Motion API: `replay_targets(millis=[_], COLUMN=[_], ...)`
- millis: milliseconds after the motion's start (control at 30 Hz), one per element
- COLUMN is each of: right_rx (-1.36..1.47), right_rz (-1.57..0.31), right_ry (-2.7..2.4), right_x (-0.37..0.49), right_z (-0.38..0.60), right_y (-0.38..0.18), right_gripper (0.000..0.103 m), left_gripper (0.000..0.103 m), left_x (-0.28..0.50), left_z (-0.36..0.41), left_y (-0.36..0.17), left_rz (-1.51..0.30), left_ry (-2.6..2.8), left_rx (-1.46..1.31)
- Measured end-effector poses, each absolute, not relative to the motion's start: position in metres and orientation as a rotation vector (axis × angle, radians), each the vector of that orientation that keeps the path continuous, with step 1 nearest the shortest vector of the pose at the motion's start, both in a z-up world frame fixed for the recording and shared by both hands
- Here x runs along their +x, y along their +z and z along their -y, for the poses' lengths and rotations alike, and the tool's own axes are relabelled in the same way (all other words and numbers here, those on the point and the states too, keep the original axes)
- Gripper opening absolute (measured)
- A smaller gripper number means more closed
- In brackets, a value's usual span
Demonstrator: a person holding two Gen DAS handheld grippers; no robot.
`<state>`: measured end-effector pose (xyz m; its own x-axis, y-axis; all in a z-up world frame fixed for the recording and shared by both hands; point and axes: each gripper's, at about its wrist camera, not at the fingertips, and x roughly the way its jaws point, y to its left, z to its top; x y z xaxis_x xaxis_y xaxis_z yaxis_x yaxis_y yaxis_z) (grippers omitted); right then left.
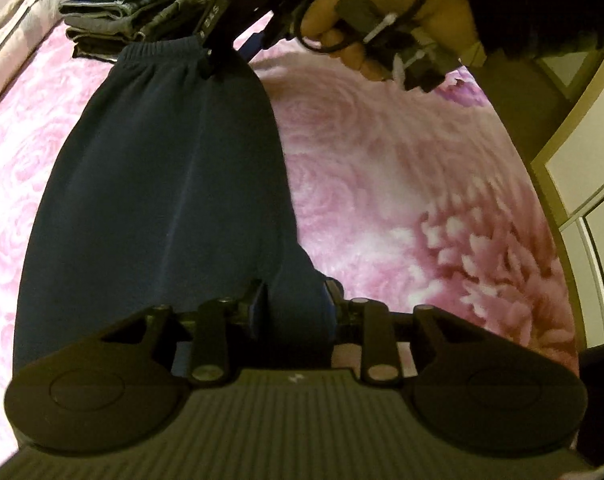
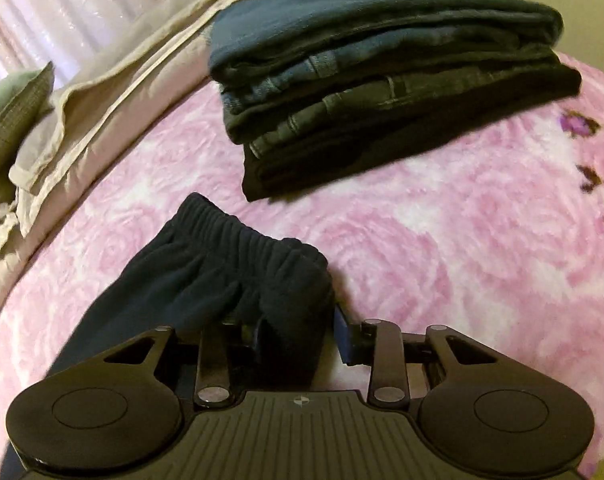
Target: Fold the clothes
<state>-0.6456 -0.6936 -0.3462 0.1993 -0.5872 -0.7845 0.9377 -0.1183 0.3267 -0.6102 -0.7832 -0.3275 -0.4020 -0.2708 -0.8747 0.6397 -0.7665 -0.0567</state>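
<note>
- The left gripper [image 1: 291,300] sits at the near end of the dark navy trousers [image 1: 157,184]. A thick bunch of that cloth is pinched between its fingers [image 1: 257,304], which are clenched on it.
- The right gripper [image 2: 297,328] is at the opposite end, by the elastic waistband [image 2: 237,220]. A fold of the waist corner lies between its fingers [image 2: 344,332]. They look to be grasping the cloth, though a sliver of pink shows beside the blue pad on the right, so the bite may be shallow.
- In the left wrist view the trousers run lengthwise, straight away from the left gripper to the waistband [image 1: 161,50], where the right gripper [image 1: 211,66] comes down on the band, held by the person's hand [image 1: 386,16] in a dark sleeve.
- That long axis, with one gripper at each end, is what the next fold hinges on. My guess is that one end gets carried over onto the other, and neither hand has the shorter reach.
- The trousers lie flat on the bed [image 2: 442,248]. They look like soft, matte fleece with a gathered, ribbed band, so they should drape and sag when lifted.
- The bed cover is plush, pink and white with big rose shapes.
- Beyond the waistband sits a stack of folded clothes [image 2: 390,80], denim and dark knits, well apart from the trousers.
- Farthest off lie beige bedding [image 2: 113,80] and a green cushion [image 2: 13,116].
</note>
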Motion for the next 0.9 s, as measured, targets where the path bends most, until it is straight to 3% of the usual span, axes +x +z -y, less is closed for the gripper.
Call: replay_targets(millis=[133, 200, 267, 400, 500, 567, 733, 833, 900], right_rx=[0.936, 0.842, 0.740, 0.650, 0.692, 0.721, 0.545, 0.461, 0.407], right_rz=[-0.496, -0.507, -0.521, -0.556, -0.658, -0.750, -0.837, -0.839, -0.839], right_ry=[-1.386, -1.385, -1.375, -1.221, -1.148, -1.140, -1.139, -0.991, -0.890], right_x=[-0.635, -0.621, -0.603, -0.560, -0.537, -0.526, -0.476, -0.420, -0.382], right_z=[0.682, 0.672, 0.660, 0.655, 0.668, 0.677, 0.650, 0.610, 0.583], right_y=[-0.320, -0.303, -0.287, -0.290, -0.321, -0.342, -0.331, -0.325, -0.321], right_gripper=[0.039, 0.050, 0.054, 0.054, 0.054, 0.054, 0.058, 0.077, 0.080], left_gripper=[0.025, 0.025, 0.025, 0.026, 0.026, 0.031, 0.037, 0.039, 0.039], left_x=[-0.598, -0.582, -0.560, -0.508, -0.464, -0.435, -0.358, -0.312, -0.283], left_z=[0.786, 0.783, 0.778, 0.764, 0.736, 0.714, 0.653, 0.613, 0.580], left_y=[-0.314, -0.302, -0.293, -0.294, -0.314, -0.323, -0.324, -0.322, -0.320], left_rz=[-0.602, -0.631, -0.662, -0.760, -0.771, -0.792, -0.837, -0.862, -0.877], left_ry=[-2.191, -2.167, -2.106, -1.921, -1.743, -1.656, -1.492, -1.418, -1.369], left_rx=[1.221, 1.158, 1.105, 1.069, 1.144, 1.167, 1.100, 1.056, 1.035])
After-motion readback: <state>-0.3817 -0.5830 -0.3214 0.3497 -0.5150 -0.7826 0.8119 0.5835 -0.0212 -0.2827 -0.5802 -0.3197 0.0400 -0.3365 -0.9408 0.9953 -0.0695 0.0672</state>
